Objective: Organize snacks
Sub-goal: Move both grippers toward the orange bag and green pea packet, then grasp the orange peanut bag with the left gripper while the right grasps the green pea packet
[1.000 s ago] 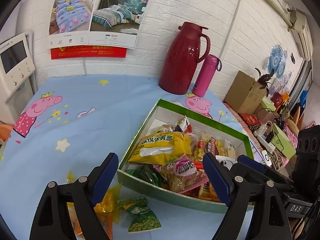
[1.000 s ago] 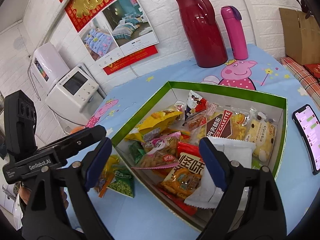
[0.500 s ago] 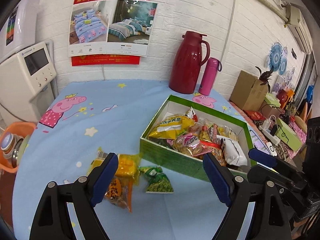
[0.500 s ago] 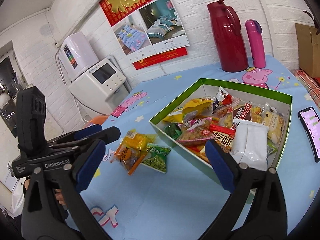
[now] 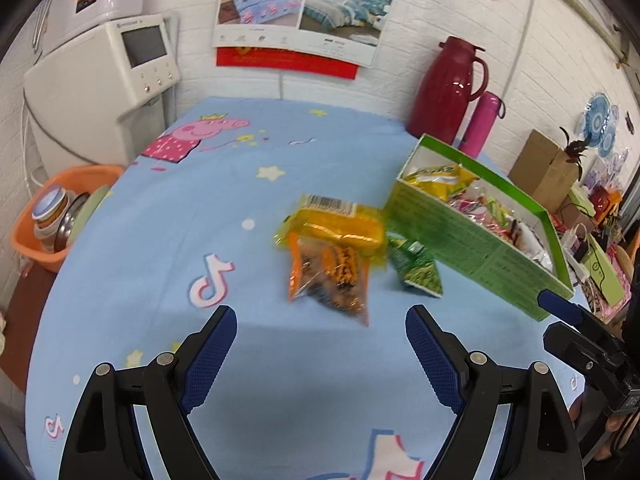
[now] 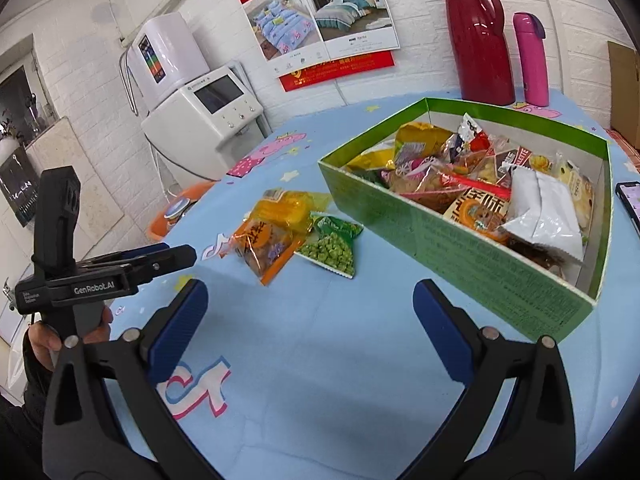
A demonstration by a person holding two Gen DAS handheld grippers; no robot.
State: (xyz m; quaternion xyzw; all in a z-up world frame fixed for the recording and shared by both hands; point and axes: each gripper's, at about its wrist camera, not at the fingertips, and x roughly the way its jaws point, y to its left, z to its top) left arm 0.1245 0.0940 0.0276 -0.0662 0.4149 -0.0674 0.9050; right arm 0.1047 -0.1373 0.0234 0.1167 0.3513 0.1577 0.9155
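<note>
A green box (image 5: 476,240) (image 6: 460,240) full of mixed snack packets stands on the blue tablecloth. Just left of it lie three loose packets: a yellow one (image 5: 340,226) (image 6: 286,210), an orange one (image 5: 332,276) (image 6: 264,246) partly under it, and a green pea packet (image 5: 418,270) (image 6: 332,246). My left gripper (image 5: 320,334) is open and empty, held short of the packets. My right gripper (image 6: 310,316) is also open and empty, near the box's front wall. The left gripper shows side-on in the right wrist view (image 6: 160,258), in a hand.
A red jug (image 5: 450,88) (image 6: 482,36) and a pink flask (image 5: 482,124) (image 6: 532,58) stand behind the box by the wall. A phone (image 6: 630,200) lies right of the box. An orange basin (image 5: 60,216) with bowls sits off the table's left edge beside a white appliance (image 5: 100,92).
Both grippers have pulled back from over the box toward the table's near side. The loose packets now lie ahead of the left gripper. Both stay open and empty.
</note>
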